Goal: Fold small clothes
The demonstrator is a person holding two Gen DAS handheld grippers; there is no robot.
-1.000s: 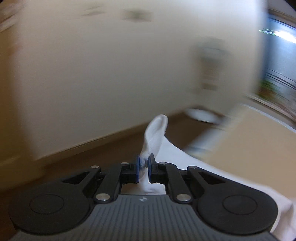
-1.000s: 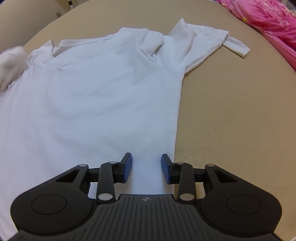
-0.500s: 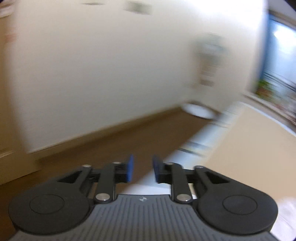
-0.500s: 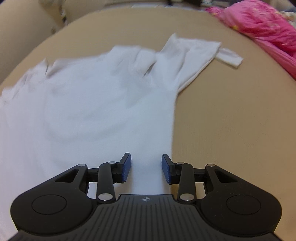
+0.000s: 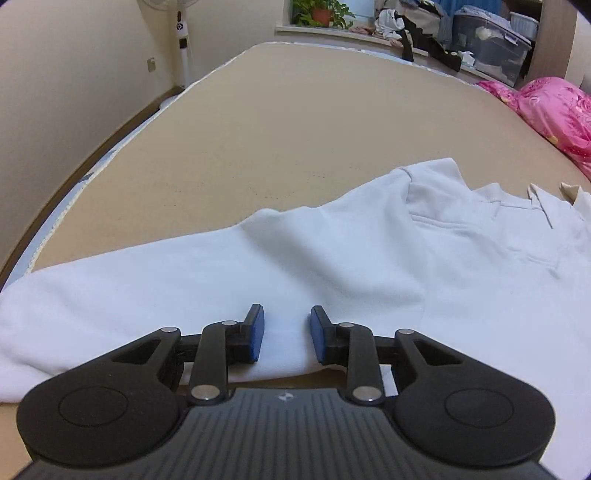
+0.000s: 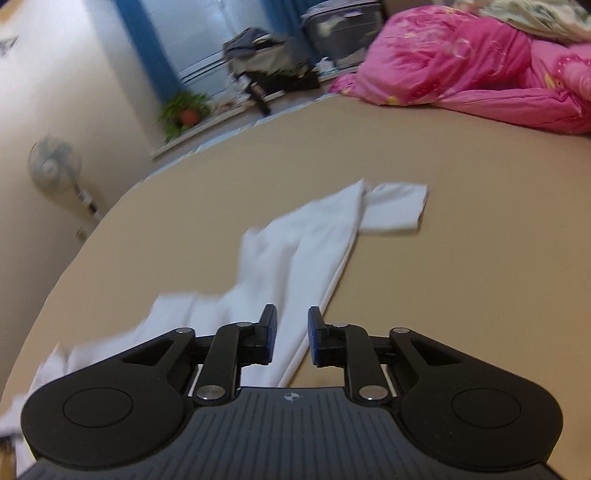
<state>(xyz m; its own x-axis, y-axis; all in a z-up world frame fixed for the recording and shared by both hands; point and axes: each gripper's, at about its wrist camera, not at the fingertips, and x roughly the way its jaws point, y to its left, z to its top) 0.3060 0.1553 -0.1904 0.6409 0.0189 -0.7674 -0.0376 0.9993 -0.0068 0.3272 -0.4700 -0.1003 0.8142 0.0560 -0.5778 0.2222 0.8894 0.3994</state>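
A white polo shirt (image 5: 332, 258) lies spread on the tan bed (image 5: 295, 129), its collar (image 5: 539, 201) at the right of the left wrist view. My left gripper (image 5: 286, 330) is open and empty, low over the shirt's near edge. In the right wrist view the shirt (image 6: 295, 251) looks bunched and blurred, one sleeve (image 6: 395, 208) lying out toward the far right. My right gripper (image 6: 291, 332) is open and empty just above the shirt's side edge.
A pink quilt (image 6: 461, 66) is heaped on the far right of the bed. A standing fan (image 6: 55, 166) is by the left wall. A windowsill with a potted plant (image 6: 184, 114) and piled clothes and storage boxes (image 5: 491, 29) runs behind the bed.
My left gripper let go of the white cloth it held, opened, and came down over the shirt. My right gripper stayed open and swung up and right, toward the sleeve.
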